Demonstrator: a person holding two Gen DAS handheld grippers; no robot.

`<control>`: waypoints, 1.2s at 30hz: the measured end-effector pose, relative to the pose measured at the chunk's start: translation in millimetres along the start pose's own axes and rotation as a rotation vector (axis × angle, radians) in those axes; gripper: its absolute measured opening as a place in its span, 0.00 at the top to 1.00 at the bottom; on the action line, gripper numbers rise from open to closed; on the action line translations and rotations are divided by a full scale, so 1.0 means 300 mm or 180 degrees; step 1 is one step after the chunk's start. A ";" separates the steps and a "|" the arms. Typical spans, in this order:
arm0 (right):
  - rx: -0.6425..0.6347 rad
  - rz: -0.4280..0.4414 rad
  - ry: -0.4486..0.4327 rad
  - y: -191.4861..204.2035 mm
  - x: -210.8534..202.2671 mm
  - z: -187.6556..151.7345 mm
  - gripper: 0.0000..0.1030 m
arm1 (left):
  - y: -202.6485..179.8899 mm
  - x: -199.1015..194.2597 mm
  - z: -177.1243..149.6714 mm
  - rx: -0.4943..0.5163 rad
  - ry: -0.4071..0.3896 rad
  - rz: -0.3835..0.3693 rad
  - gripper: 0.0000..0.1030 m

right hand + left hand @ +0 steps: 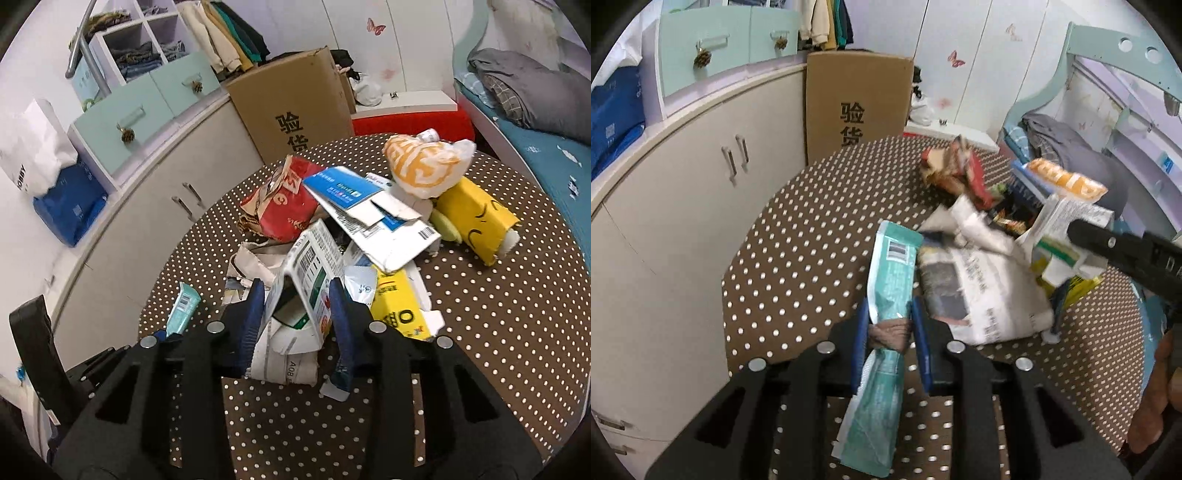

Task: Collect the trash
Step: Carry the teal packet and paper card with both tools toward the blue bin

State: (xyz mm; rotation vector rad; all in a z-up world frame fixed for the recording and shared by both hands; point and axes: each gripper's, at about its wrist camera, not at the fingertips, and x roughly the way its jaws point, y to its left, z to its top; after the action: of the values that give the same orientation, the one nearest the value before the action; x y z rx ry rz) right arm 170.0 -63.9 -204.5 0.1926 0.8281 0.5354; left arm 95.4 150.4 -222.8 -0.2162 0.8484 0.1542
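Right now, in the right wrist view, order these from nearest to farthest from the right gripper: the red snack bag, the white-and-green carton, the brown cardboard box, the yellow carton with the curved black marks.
1. White-and-green carton: between the right gripper fingers.
2. Red snack bag: mid-table, left of the pile.
3. Yellow carton: right of the pile; close call with the bag.
4. Brown cardboard box: behind the table.

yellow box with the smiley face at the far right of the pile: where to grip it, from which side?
Grip the yellow box across its long flat sides near the middle, coming from above on the open tabletop side. It lies flat at the pile's edge; the orange-and-white bag overlaps its far end, so avoid that end.
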 end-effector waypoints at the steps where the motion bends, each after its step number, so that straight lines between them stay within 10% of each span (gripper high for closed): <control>1: -0.0010 -0.0001 -0.0023 -0.004 -0.014 -0.001 0.67 | -0.009 -0.013 0.004 0.0010 -0.0031 -0.0010 0.78; 18: 0.0271 0.0094 -0.0770 -0.197 -0.400 0.063 0.68 | -0.359 -0.203 0.151 0.0407 -0.0544 -0.0505 0.78; 36: 0.1191 -0.0900 -0.1409 -0.862 -0.818 -0.029 0.68 | -1.142 -0.135 0.163 0.1147 -0.0267 -0.1684 0.78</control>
State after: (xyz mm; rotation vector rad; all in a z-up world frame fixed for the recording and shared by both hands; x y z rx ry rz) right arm 125.1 -412.7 -145.8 0.5096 0.5023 0.0585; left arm 180.1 -170.7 -117.0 -0.0885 0.6967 -0.4790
